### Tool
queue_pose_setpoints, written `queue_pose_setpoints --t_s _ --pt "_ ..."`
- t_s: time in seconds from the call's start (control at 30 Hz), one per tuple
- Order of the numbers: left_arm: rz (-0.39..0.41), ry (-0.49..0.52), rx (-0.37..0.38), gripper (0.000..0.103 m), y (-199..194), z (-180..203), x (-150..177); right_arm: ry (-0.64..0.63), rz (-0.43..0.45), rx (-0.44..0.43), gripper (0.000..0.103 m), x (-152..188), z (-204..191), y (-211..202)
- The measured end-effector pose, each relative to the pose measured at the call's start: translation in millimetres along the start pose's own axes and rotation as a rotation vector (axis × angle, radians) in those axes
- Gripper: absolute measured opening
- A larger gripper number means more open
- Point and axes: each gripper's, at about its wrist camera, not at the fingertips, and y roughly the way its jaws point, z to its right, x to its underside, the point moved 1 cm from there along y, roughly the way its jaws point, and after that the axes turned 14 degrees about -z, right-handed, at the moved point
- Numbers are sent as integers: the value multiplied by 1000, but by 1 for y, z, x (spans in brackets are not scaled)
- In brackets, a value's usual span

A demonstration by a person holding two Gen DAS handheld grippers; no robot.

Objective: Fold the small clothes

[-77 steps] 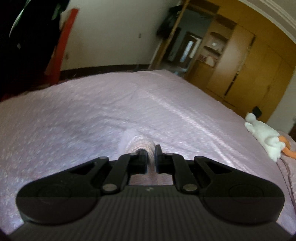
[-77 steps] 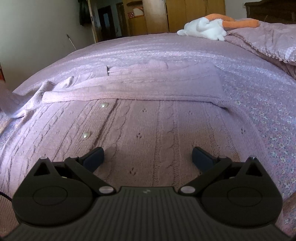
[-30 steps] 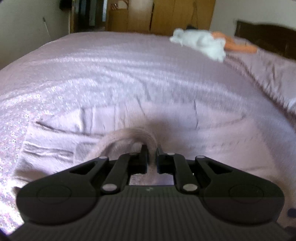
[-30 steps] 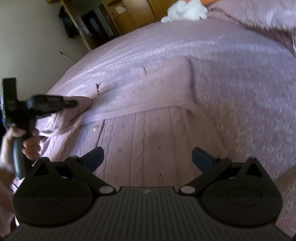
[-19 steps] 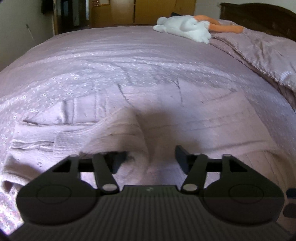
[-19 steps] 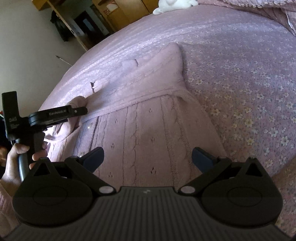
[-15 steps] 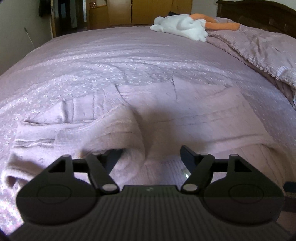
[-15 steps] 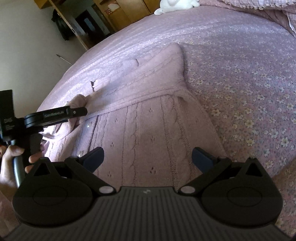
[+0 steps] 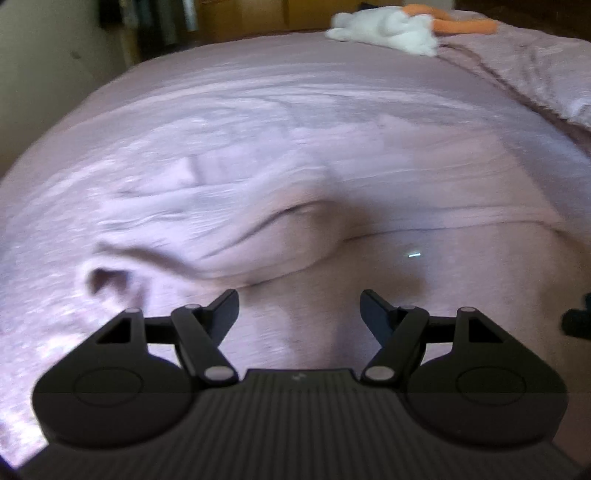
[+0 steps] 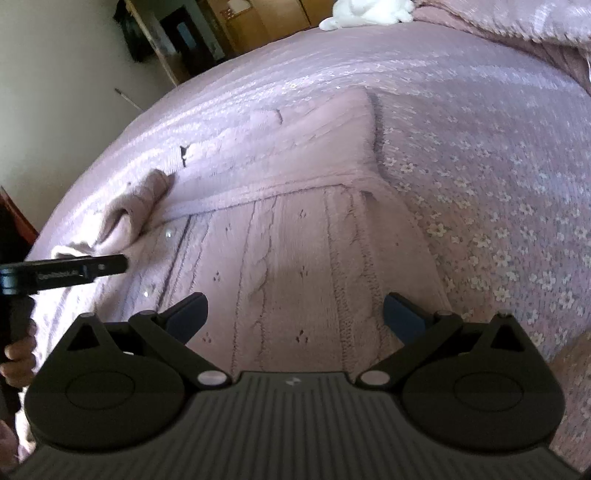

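A small pink cable-knit cardigan (image 10: 288,258) lies flat on the bed, buttons up, with one sleeve folded across its upper part (image 10: 295,155). The other sleeve (image 10: 136,206) lies bunched at its left side, and in the blurred left wrist view shows as a rumpled fold (image 9: 288,236). My left gripper (image 9: 299,306) hovers open just above the cardigan, nothing between its fingers; it also shows at the left edge of the right wrist view (image 10: 74,273), held by a hand (image 10: 18,354). My right gripper (image 10: 295,310) stands wide open over the cardigan's lower body, empty.
The bed carries a lilac flowered bedspread (image 10: 498,184). A white and orange plush toy (image 9: 391,27) lies at the far end, beside a rumpled quilt (image 9: 535,66). Wooden wardrobes (image 10: 266,14) and a doorway stand beyond the bed.
My left gripper let go of the sleeve, opened wide, and has drawn back toward the near left. The sleeve now lies bunched on the cardigan. The right gripper stayed open.
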Motion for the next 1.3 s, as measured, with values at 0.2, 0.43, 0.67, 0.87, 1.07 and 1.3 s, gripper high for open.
queue_pose_setpoints --t_s 0.2,0.43,0.67,0.87,1.07,1.3 --pt "9 -90 7 74 -12 -35 15 28 -25 14 103 -8 -10 -1" --pt "20 -176 -80 74 -18 -72 30 -28 -37 -104 103 -37 -56 1" --pt "0 -246 -121 74 -15 -96 42 -290 -101 -168 103 -63 -163 23" --pt "-25 -289 -122 74 -10 -113 49 -569 -82 -127 103 -85 -247 52" --pt "-31 -319 -104 74 -5 -124 55 -770 -108 30 103 -95 -282 102" --pt "-30 -326 -109 74 -3 -128 46 -869 -36 133 47 -92 -287 140"
